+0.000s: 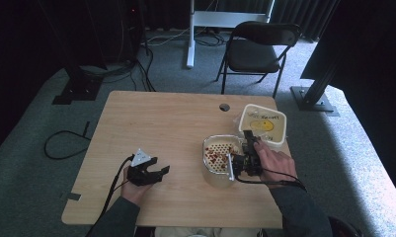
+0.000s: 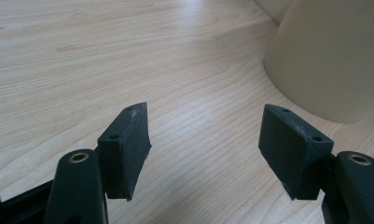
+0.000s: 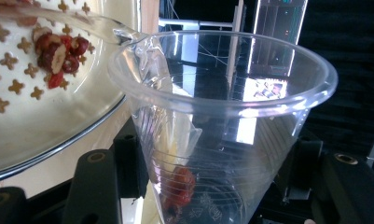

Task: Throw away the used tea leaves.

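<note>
A wooden table is bearing a cream strainer bowl holding red date pieces, with a cream lid lying just behind it. The right gripper is clamping a clear plastic cup, tipping water over the dates while a few red pieces are sitting at the cup's bottom. The left gripper is resting wide and empty on the wood.

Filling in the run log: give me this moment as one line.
left gripper: open, idle on table | right gripper: shut on clear cup, tipped at strainer bowl | red pieces in strainer bowl
</note>
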A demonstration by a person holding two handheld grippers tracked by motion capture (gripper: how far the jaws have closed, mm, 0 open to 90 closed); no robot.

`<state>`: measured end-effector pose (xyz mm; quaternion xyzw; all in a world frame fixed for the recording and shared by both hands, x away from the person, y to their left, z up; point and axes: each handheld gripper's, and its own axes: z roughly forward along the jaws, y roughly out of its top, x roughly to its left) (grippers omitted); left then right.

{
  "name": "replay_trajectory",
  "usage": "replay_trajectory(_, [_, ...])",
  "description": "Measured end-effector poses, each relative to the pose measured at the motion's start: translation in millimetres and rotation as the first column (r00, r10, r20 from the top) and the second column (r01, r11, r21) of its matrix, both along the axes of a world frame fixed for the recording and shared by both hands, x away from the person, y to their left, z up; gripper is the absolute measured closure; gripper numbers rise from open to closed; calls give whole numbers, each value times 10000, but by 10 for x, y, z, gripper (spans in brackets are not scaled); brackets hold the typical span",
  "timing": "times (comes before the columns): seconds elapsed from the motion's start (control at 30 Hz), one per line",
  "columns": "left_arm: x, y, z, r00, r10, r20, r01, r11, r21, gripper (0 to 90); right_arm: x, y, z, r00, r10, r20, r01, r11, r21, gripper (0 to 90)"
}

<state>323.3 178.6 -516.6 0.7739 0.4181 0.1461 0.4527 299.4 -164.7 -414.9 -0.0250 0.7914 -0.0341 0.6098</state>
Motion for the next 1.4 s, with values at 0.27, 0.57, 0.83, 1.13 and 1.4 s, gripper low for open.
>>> replay_trajectory(0.27, [-5, -2, -5, 10000, -12, -20, 12, 10000, 18, 343, 6, -8, -17, 10000, 19, 93, -18, 9999, -171, 400])
replay_trajectory(0.57, [-2, -5, -9, 10000, -26, -46, 26, 10000, 15, 343, 3, -6, -29, 9997, 70, 231, -58, 9988, -484, 401])
replay_trajectory(0.83, [0, -5, -11, 10000, -24, -53, 24, 10000, -2, 344, -4, 12, -79, 9991, 175, 391, -137, 9954, -946, 401])
replay_trajectory(1.13, [1, -6, -10, 10000, -33, -47, 33, 10000, -10, 344, -29, 63, -118, 9967, 278, 767, -122, 9804, -1968, 402])
replay_trajectory(1.4, [10, -16, -16, 10000, -55, -68, 55, 10000, -5, 344, -25, 78, -100, 9954, 431, 860, -240, 9769, -2121, 402])
